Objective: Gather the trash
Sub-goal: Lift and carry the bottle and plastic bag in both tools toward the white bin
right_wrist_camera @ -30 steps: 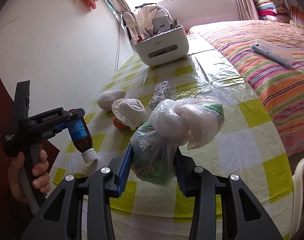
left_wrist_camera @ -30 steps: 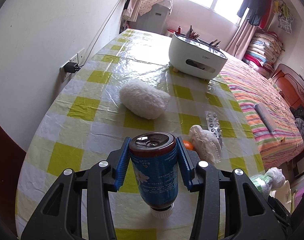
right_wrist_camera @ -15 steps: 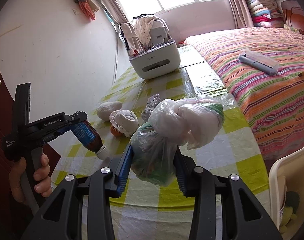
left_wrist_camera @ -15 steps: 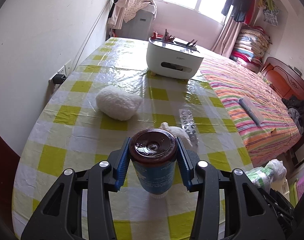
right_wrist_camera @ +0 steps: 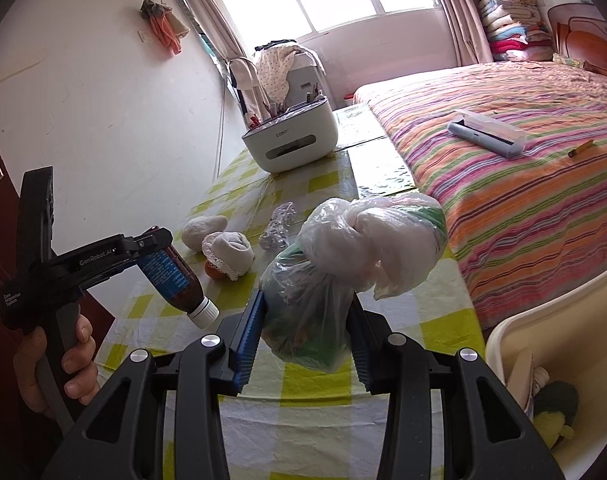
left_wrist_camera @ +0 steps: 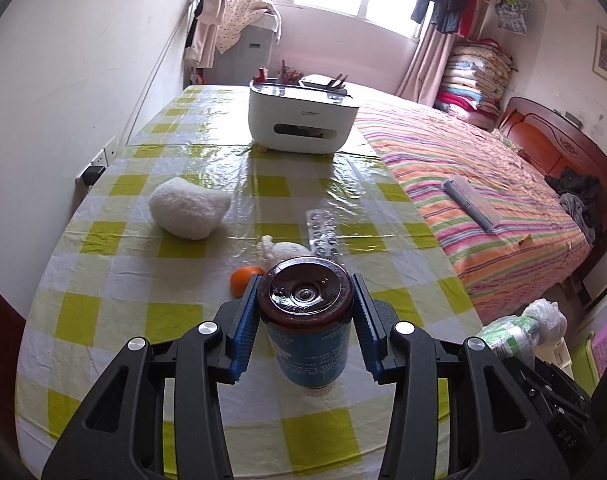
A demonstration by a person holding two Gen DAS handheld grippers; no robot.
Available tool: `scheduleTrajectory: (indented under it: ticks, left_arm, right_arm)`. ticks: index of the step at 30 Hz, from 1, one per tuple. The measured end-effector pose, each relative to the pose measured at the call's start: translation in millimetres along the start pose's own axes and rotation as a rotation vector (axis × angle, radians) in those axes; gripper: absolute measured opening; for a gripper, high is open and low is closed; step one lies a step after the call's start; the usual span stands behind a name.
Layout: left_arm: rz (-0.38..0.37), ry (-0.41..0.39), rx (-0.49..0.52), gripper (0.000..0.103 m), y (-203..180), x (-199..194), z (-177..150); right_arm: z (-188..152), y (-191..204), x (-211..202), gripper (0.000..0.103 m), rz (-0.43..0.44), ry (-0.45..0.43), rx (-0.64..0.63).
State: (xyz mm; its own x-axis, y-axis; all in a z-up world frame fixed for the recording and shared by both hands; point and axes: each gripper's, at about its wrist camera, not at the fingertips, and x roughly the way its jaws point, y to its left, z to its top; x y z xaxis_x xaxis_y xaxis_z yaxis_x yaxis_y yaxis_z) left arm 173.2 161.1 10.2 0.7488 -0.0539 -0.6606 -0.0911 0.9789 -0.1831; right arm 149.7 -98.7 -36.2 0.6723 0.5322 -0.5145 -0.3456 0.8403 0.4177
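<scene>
Bin (right_wrist_camera: 551,364) cut off — contents unclear

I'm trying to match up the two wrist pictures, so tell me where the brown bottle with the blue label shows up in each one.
Left wrist view: the brown bottle fills the lower centre, cap down, clamped between the left gripper fingers.
Right wrist view: the bottle is at middle left, tilted cap-down over the table, held by the left gripper.
Shared landmark: the white organizer box at the table's far end.

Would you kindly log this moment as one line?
left gripper: shut on brown blue-labelled bottle | right gripper: shut on knotted clear plastic bag
</scene>
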Motion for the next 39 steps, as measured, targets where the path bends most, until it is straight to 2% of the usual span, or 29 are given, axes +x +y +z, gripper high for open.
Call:
scheduleTrajectory:
  ticks: [10, 39]
  left_arm:
    - [-0.053, 0.002, 0.077, 0.043, -40.9, -7.6, -12.6]
    - [-0.183, 0.023, 0.210, 0.043, -137.4, -14.7, -37.1]
  right_arm:
    - [0.1, -23.6, -18.8, 0.039, -0.027, -0.019, 0.011]
    - [-5.6, -72.1, -61.6, 0.039, -0.086, -0.071, 0.080]
